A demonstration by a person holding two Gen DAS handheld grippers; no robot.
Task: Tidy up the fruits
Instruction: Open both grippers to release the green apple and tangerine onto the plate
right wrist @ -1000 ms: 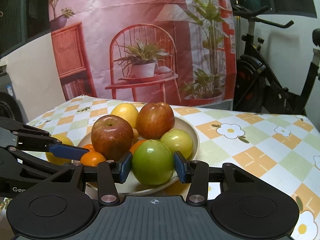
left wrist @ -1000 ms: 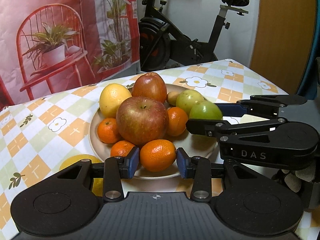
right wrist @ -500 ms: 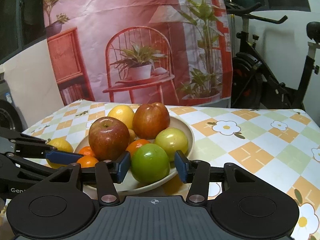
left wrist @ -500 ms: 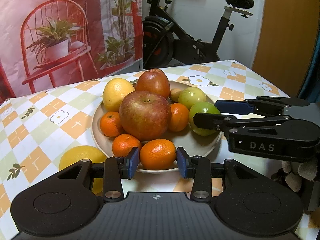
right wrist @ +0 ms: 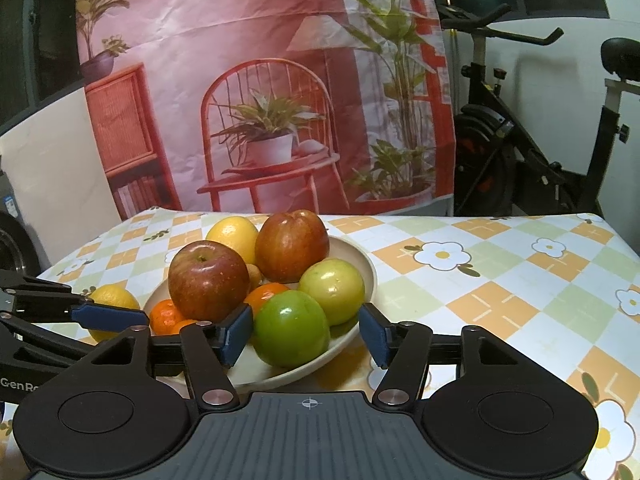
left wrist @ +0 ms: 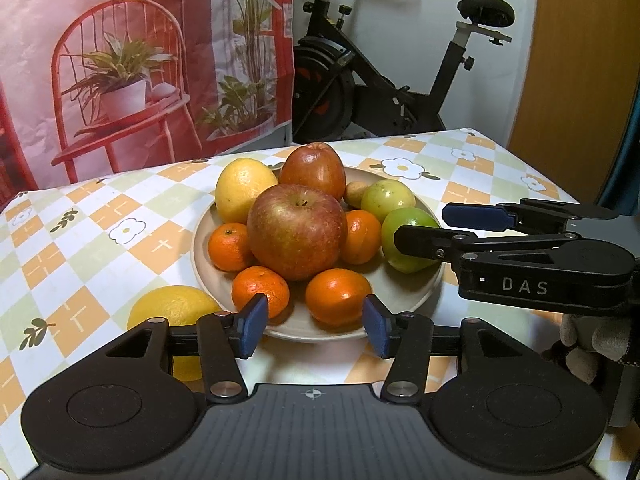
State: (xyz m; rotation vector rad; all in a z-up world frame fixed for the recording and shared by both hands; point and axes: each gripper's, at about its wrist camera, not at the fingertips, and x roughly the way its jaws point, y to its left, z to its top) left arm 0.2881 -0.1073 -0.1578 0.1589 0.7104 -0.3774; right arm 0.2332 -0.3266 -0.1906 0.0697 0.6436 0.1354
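Note:
A beige plate [left wrist: 200,248] [right wrist: 362,258] on the checked tablecloth holds two red apples, a yellow citrus, a pale green apple [right wrist: 332,290], a green apple [left wrist: 404,236] [right wrist: 292,328] and several tangerines. My left gripper [left wrist: 314,330] [right wrist: 132,326] sits at the plate's near rim. Its jaws are opening, and a tangerine [left wrist: 338,296] lies on the plate just beyond the pads, clear of both. My right gripper [right wrist: 306,336] [left wrist: 422,225] is also opening around the green apple, with a gap at the right pad. The apple rests on the plate.
A yellow lemon [left wrist: 172,308] [right wrist: 112,298] lies on the table left of the plate. A gloved hand [left wrist: 580,344] holds the right gripper. Behind the table stand an exercise bike [left wrist: 400,80] and a printed backdrop [right wrist: 260,100]. The table edge runs along the right.
Both pairs of jaws have widened. The left pads came off the tangerine and the right pads off the green apple. Both fruits now rest on the plate.

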